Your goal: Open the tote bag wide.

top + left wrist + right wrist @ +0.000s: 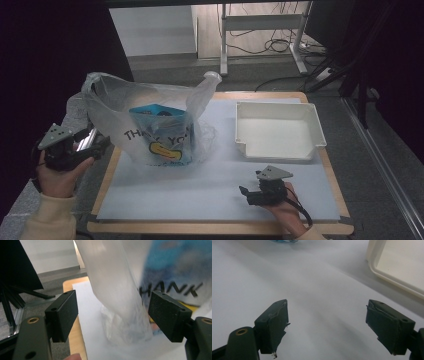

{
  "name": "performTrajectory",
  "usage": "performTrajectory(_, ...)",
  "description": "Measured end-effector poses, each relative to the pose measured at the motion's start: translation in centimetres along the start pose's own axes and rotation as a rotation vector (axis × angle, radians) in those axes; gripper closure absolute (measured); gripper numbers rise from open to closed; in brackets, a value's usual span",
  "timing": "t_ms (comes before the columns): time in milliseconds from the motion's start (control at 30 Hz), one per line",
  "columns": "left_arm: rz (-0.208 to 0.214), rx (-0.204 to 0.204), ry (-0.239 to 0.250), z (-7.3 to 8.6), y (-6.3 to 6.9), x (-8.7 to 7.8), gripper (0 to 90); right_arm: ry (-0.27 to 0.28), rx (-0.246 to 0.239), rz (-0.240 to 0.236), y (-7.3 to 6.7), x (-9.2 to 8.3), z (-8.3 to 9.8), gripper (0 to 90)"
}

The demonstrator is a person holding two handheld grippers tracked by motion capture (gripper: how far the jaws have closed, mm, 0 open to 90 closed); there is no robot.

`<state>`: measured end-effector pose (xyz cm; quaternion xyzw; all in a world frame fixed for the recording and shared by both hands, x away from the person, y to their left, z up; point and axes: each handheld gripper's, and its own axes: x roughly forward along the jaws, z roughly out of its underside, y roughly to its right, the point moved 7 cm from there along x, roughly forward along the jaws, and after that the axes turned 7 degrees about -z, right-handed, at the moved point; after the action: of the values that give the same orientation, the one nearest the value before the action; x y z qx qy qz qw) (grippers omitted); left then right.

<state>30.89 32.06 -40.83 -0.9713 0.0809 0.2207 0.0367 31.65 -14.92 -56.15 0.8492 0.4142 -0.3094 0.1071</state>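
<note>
Left gripper (112, 315) wide open around the plastic bag (117, 297).
The right gripper (327, 325) is wide open too, low over the white mat (312, 282), near the tray (397, 267).

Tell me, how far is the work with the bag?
Early. Done: nothing; the blue packet sits inside the plastic bag, and the white tray is bare. In hand: the open left gripper straddles the bag's film. Left: probably gripping it; the right gripper waits open.

Dim room, grey floor (165, 70), white desk frame (260, 22), tangled cables (280, 46)
</note>
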Motion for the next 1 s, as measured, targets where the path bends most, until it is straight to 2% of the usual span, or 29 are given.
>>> performTrajectory(33, 0.000, 0.000, 0.000, 0.0, 0.0, 0.0, 24.4, 0.000, 0.000, 0.000, 0.0, 0.0, 0.0, 18.5)
performTrajectory(133, -0.010, 0.018, 0.003, -1.3, -0.2, 0.6, 24.7, -0.003, 0.003, 0.000, 0.0, 0.0, 0.0, 18.4)
performTrajectory(300, 0.009, 0.000, 0.007, -2.6, -0.3, 1.9, 28.1, -0.007, 0.001, 0.004, 0.0, 0.1, 0.1, 18.5)
performTrajectory(433, 0.019, 0.001, 0.010, -3.0, 0.0, 2.7, 41.7, -0.009, 0.002, 0.006, 0.1, 0.0, 0.1, 18.5)
performTrajectory(567, 0.053, 0.027, 0.022, -3.2, 1.4, 3.6, 59.2, -0.009, 0.008, 0.007, 0.2, -0.1, 0.1, 18.5)
performTrajectory(633, 0.061, 0.035, 0.023, -3.2, 1.9, 3.8, 69.4, -0.007, 0.006, 0.009, 0.2, -0.1, 0.1, 18.5)
performTrajectory(733, 0.072, 0.040, 0.032, -3.3, 2.4, 3.8, 79.5, -0.005, 0.004, 0.012, 0.2, -0.1, 0.0, 18.5)
performTrajectory(833, 0.080, 0.043, 0.050, -3.4, 2.6, 3.6, 84.6, -0.004, 0.001, 0.014, 0.3, -0.2, -0.1, 18.5)
performTrajectory(967, 0.094, 0.036, 0.064, -3.3, 2.7, 3.5, 86.4, 0.000, -0.007, 0.014, 0.3, -0.2, -0.4, 20.9)
performTrajectory(1000, 0.105, 0.028, 0.070, -3.2, 2.7, 3.5, 86.6, 0.019, -0.013, 0.007, 0.2, -0.3, -0.9, 22.0)
